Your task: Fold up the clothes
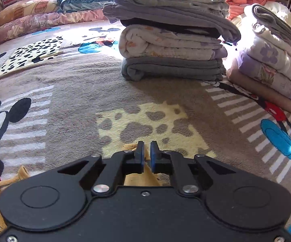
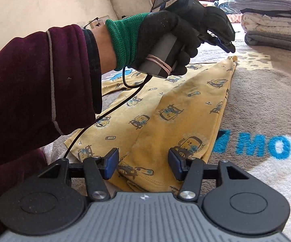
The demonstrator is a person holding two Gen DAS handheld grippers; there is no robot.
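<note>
Yellow cloth with little cartoon cars, the yellow garment [image 2: 165, 109], lies flat on the fuzzy cartoon blanket [image 2: 266, 104], partly folded over itself. Its near edge sits just in front of the right gripper [image 2: 143, 164]. Its far corner points toward the folded piles.

On the left side of the right wrist view, a dark red sleeve [image 2: 34, 84] reaches across. A hand in a black and green glove [image 2: 165, 40] holds the left gripper [image 2: 225, 45] above the far part of the garment. From this side you cannot tell if it grips any cloth.

In the left wrist view, the left gripper [image 1: 147, 151] has its blue pads almost together, with only a thin gap. A bit of yellow cloth shows right under and behind them, but whether the pads pinch it is hard to tell.

The right gripper's blue pads stand about half open over the garment's near edge, and nothing is held between them.

Ahead, the blanket is bare and wide. Farther on stands a tall pile of folded clothes [image 1: 171, 40], grey and white. To its right, close beside it, is a second pile [image 1: 272, 64], white, purple and tan. Pillows [image 1: 34, 16] line the far left edge.
</note>
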